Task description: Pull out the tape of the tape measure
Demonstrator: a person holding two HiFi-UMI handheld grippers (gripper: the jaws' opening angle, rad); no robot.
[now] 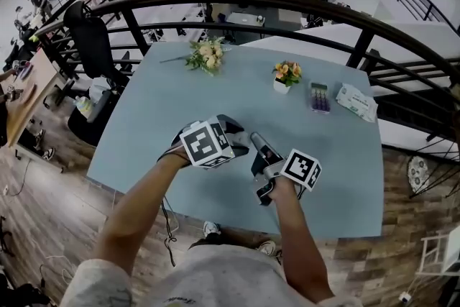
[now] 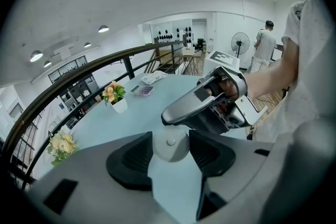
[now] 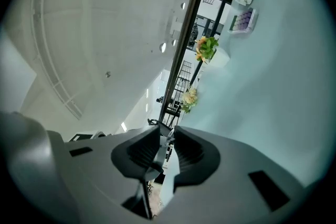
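Note:
The tape measure (image 2: 169, 145), a round pale-grey case with a small centre button, sits between the pads of my left gripper (image 2: 169, 155), which is shut on it. In the head view both grippers meet over the near part of the blue table (image 1: 165, 104), the left gripper (image 1: 239, 141) beside the right gripper (image 1: 256, 143). The right gripper (image 2: 167, 117) points its tips at the case from the right. In the right gripper view its jaws (image 3: 164, 147) stand narrowly apart, with a thin grey strip lying against one pad and background showing through the rest of the gap.
On the far half of the table lie a flower bunch (image 1: 207, 54), a small white flower pot (image 1: 287, 77), a purple-keyed calculator (image 1: 319, 97) and a wipes pack (image 1: 356, 101). A dark railing (image 1: 287, 7) curves behind the table. An office chair (image 1: 93, 39) stands at the left.

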